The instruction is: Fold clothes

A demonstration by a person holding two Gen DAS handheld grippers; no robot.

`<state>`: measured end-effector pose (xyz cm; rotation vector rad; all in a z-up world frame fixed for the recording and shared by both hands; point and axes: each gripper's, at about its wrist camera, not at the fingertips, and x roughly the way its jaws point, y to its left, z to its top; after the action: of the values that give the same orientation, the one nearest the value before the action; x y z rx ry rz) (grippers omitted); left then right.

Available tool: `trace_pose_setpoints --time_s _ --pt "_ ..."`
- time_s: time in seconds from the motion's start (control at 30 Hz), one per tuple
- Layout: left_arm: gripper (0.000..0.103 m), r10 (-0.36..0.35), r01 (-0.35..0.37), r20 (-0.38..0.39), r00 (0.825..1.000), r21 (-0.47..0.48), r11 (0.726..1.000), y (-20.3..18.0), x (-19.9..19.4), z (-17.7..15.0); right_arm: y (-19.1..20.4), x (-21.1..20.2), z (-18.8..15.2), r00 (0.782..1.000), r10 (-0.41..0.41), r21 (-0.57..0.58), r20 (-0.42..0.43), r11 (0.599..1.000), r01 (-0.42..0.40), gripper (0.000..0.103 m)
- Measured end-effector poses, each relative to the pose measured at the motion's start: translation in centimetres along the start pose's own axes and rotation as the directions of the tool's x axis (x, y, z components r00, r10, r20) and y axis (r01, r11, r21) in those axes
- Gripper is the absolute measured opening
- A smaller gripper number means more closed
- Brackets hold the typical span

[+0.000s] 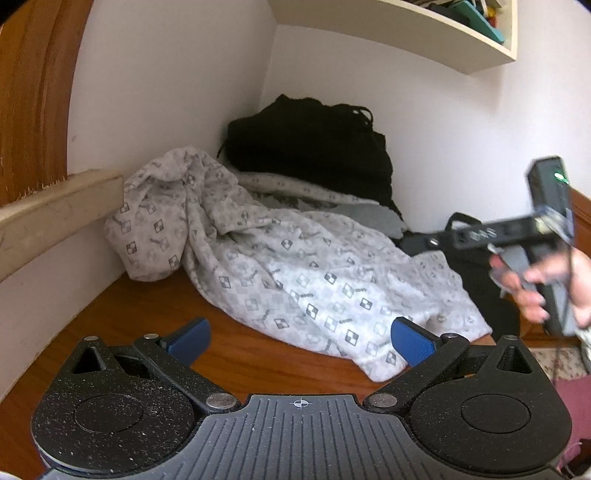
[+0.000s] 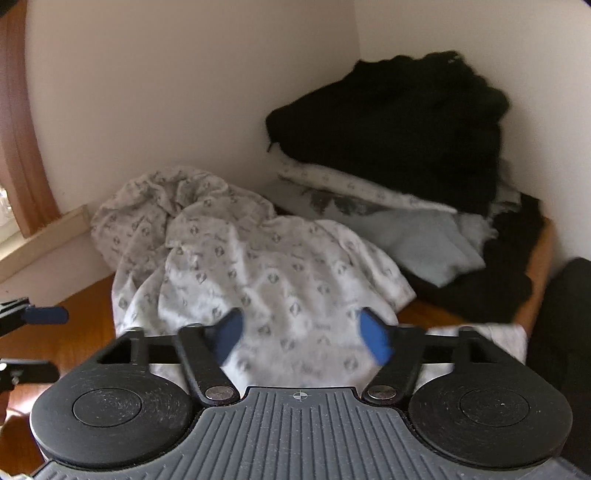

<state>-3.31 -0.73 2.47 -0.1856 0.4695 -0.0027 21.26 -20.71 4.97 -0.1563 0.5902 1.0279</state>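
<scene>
A crumpled white garment with a grey checker print [image 1: 280,269] lies on the wooden table [image 1: 236,358], also in the right wrist view [image 2: 258,266]. My left gripper [image 1: 301,338] is open and empty, low over the table at the garment's near edge. My right gripper [image 2: 301,336] is open and empty, just above the garment's near part. The right gripper's body shows in the left wrist view [image 1: 517,229], held in a hand at the right. A blue fingertip of the left gripper [image 2: 46,315] shows at the left edge of the right wrist view.
A stack of folded clothes, black on top [image 1: 310,147] with white and pale grey pieces under it [image 2: 417,236], fills the back corner. White walls close off the back and left. A wooden ledge [image 1: 55,214] runs on the left. A shelf [image 1: 424,33] hangs above.
</scene>
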Motion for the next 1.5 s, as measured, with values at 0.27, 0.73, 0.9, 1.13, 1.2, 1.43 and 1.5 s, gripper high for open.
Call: trace_pose_setpoints --time_s 0.27,0.73,0.9,1.13,1.2,1.43,1.5 --pt "0.098 0.011 -0.010 0.015 1.000 -0.084 0.996 -3.2 0.4 2.3 -3.1 4.2 1.5 0.985 0.139 -0.087 -0.099 0.985 -0.148 0.043" --pt "0.048 0.220 -0.223 -0.036 0.975 -0.089 0.971 -9.1 2.3 0.7 -5.0 2.4 0.3 0.936 0.323 -0.281 -0.142 0.893 -0.351 0.020" --pt "0.063 0.245 -0.247 -0.045 0.968 -0.048 0.968 -11.2 2.7 0.5 -4.1 0.2 -0.5 0.916 0.368 -0.339 -0.161 0.851 -0.401 0.021" --pt "0.045 0.242 -0.241 -0.084 0.967 0.016 0.970 -11.5 5.4 0.9 -2.0 -1.2 -1.8 0.888 0.402 -0.382 -0.224 0.802 -0.459 0.026" --pt "0.011 0.185 -0.189 -0.096 0.978 -0.041 0.981 -10.6 5.8 1.5 -1.4 -1.1 -2.3 0.882 0.404 -0.397 -0.242 0.788 -0.470 0.030" --pt "0.001 0.196 -0.197 -0.020 0.980 -0.062 0.978 -9.9 3.6 4.2 -0.1 -0.5 -3.2 0.915 0.350 -0.484 -0.200 0.777 -0.403 0.036" --pt "0.001 0.200 -0.200 -0.003 0.980 -0.059 0.978 -9.8 2.5 4.7 0.4 -0.1 -3.3 0.922 0.335 -0.502 -0.195 0.773 -0.387 0.035"
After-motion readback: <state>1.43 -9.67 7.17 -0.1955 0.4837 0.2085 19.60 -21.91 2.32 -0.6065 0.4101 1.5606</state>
